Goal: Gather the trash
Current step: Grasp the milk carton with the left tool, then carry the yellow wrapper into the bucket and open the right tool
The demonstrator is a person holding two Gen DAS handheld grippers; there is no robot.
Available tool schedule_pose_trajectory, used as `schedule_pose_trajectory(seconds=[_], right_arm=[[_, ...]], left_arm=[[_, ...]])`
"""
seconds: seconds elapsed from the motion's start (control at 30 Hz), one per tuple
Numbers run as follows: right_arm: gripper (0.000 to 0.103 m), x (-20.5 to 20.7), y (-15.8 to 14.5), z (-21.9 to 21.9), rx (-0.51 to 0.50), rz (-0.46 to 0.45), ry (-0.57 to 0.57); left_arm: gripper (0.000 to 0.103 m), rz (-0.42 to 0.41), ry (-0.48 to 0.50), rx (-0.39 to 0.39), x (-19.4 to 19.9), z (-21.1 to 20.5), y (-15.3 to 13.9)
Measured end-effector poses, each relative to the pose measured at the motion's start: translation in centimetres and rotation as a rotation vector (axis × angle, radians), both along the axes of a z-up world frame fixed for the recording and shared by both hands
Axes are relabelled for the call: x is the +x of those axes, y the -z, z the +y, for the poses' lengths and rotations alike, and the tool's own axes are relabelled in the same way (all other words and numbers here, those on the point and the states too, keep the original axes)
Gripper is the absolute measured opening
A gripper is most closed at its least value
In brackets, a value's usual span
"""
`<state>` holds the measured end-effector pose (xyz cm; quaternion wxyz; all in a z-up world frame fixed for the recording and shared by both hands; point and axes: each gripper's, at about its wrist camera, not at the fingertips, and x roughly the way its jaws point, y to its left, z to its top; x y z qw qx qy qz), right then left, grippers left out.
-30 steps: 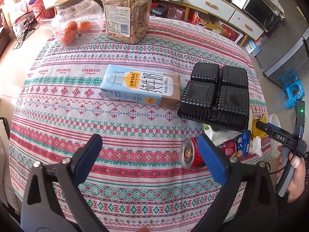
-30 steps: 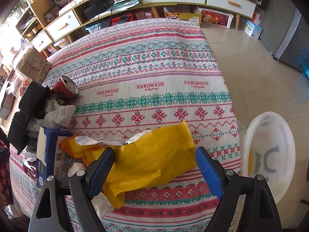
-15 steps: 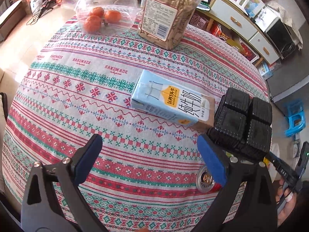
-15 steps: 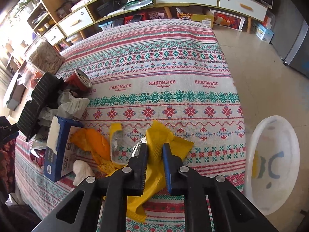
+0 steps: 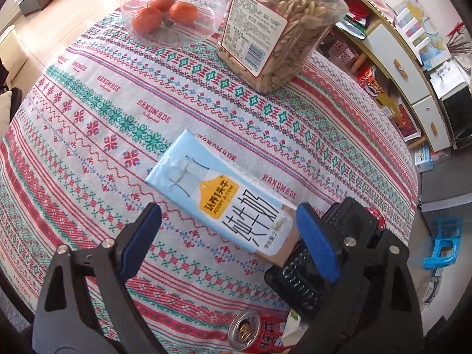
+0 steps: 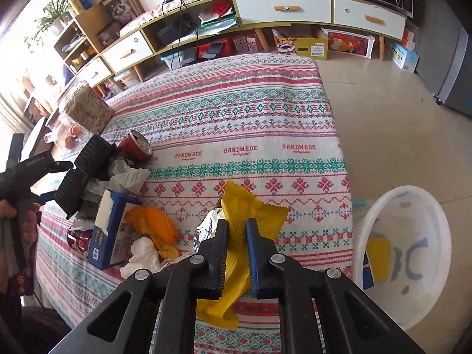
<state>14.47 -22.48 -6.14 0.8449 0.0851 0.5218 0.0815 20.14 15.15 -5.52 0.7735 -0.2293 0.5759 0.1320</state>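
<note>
Over the tablecloth [image 6: 236, 118], the right tool [image 6: 236, 233] now pinches the yellow wrapper [image 6: 253, 209].

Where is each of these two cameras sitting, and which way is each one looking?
Left wrist: sits on the left gripper, looking steeply down at the milk carton; its jaws are closing, gripping nothing.
Right wrist: sits on the right gripper, facing down over the table edge toward the white bin; it is shut on the yellow wrapper.
Shared: the black tray, the red can and the tablecloth.
</note>
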Motion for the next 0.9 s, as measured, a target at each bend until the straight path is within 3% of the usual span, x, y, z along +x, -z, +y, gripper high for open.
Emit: schedule_pose_trajectory(seconds=[0.13,0.2,0.23,0.37,0.53,0.9], right_arm=[[0.013,-0.3,0.1,-0.6,0.003,0.006,-0.003],[0.013,-0.4,0.2,-0.9,0.015,0.009,-0.005],[0.013,-0.5,0.2,-1.1,0.021,0.01,-0.003],[0.013,-0.6,0.2,-1.5,0.028,0.015,-0.002],[0.013,-0.8,-0.1,-1.8,0.031,0.003,0.0],[0.013,-1.2,-1.4,-1.9,0.044,-0.045,0.03]], left_arm=[[0.088,0.004,-0.088,-0.011,0.3,-0.4,0.9],[0.081,0.008,-0.097,0.017,0.9,-0.8,0.9],[0.075,0.025,-0.087,0.028,1.2,-1.0,1.2],[0.067,0.044,-0.079,0.022,1.6,-1.0,2.3],[0.054,0.029,0.039,0.074,1.2,-1.2,2.0],[0.054,-0.101,0.142,0.104,-4.1,2.1,-1.3]])
